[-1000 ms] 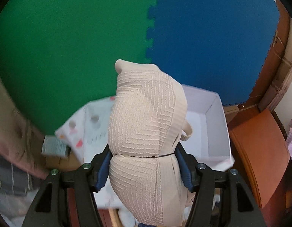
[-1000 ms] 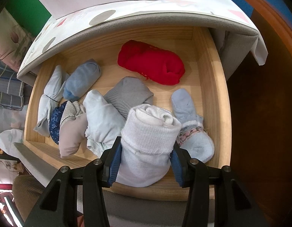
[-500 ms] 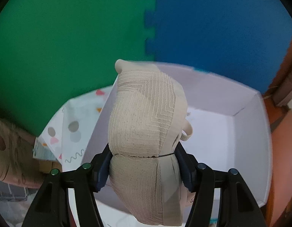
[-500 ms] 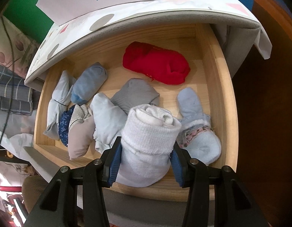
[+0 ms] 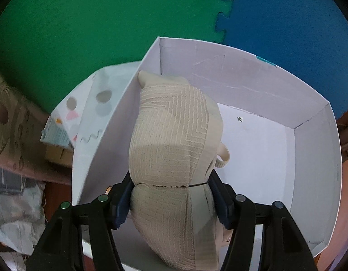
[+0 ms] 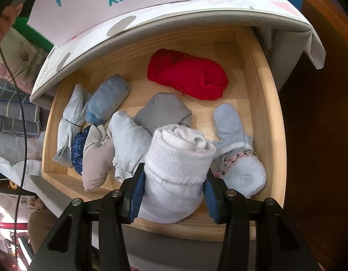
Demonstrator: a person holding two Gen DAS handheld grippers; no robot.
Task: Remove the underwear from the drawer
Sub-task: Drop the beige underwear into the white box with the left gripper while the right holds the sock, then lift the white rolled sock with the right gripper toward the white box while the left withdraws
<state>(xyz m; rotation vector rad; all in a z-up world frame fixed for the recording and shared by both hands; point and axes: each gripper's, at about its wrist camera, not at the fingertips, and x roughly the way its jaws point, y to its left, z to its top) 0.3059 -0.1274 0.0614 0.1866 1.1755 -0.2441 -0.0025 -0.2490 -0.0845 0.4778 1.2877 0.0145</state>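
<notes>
Bundle (image 5: 174,144) in the left gripper (image 5: 171,201) over the box (image 5: 316,169), roll (image 6: 177,176) in the right gripper (image 6: 174,194) above the drawer's (image 6: 273,135) front edge

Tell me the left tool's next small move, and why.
Probably lower a little and open. The left tool is shut on the beige bundle, which hangs over the white box; its floor looks bare. The right tool grips a white roll above the drawer.
</notes>
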